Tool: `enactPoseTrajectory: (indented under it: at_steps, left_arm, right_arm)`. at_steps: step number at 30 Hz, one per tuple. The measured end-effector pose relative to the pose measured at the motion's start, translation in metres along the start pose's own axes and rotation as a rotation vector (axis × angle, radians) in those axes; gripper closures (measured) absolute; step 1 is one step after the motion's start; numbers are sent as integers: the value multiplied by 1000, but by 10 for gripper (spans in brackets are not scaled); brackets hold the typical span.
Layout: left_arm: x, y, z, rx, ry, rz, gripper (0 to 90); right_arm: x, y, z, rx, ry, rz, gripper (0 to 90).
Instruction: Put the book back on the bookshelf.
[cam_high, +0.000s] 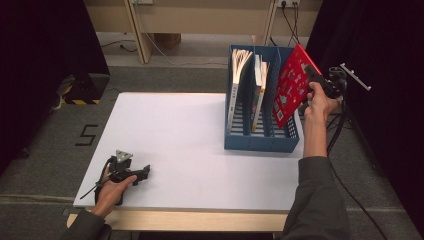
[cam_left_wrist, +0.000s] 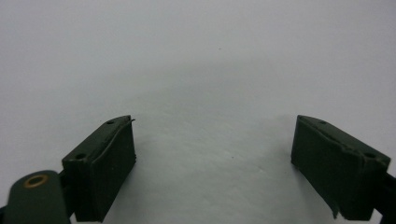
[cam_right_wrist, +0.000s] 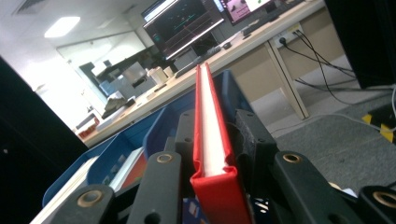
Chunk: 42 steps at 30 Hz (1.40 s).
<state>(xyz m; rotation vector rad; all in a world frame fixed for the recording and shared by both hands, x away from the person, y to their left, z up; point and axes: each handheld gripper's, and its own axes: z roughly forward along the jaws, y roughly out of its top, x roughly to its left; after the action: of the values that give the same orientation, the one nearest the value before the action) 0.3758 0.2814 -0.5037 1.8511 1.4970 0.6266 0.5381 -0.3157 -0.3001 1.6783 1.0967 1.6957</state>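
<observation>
Red hardback book (cam_high: 291, 85) clenched in right gripper (cam_high: 311, 80) fingers; left gripper (cam_high: 142, 174) fingers released.

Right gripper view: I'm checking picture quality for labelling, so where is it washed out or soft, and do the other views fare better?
Right gripper view: ceiling light and far room blown out, red book sharp. Left gripper view: soft shadow on the white table. High view: evenly lit, dark at the sides.

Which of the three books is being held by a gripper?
The red book, clamped in the right gripper and tilted over the blue rack. The other two stand in its slots, untouched.
</observation>
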Motion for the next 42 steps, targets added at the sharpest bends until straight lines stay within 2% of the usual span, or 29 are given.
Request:
enactPoseTrajectory:
  at_steps: [1,6,10,14,20,22,24,25,27,30,32,37,42]
  left_arm:
    - [0,0,0,1,1,2,127]
    - [0,0,0,0,-1,1,126]
    - [0,0,0,1,-1,1,125]
    - [0,0,0,1,-3,0,125]
    - [0,0,0,1,-2,2,124]
    - [0,0,0,1,-2,1,124]
    - [0,0,0,0,-2,2,124]
    - [0,0,0,1,-2,2,124]
    - [0,0,0,1,-2,2,123]
    - [0,0,0,1,-2,3,122]
    - [0,0,0,1,-3,2,122]
    - [0,0,0,1,-3,3,122]
    - [0,0,0,1,-4,3,120]
  right_arm:
    - [-3,1,-1,2,8,18,722]
    - [-4,-1,-2,-4,12,-17,725]
    - [-6,-6,-9,-4,20,-26,727]
    - [-11,-10,-14,-12,29,-13,722]
    - [-12,-18,-23,-11,30,-33,726]
    - [-14,-22,-23,23,18,-45,722]
    - [-19,-34,-19,62,-6,-41,713]
    - [-22,-37,-18,33,4,-31,713]
    - [-26,-40,-18,23,22,-27,714]
    - [-22,-38,-20,45,19,-41,713]
    - [-21,-39,-19,47,25,-33,707]
    - [-14,-45,-20,59,71,-22,689]
    - [-4,-52,-21,75,94,-46,667]
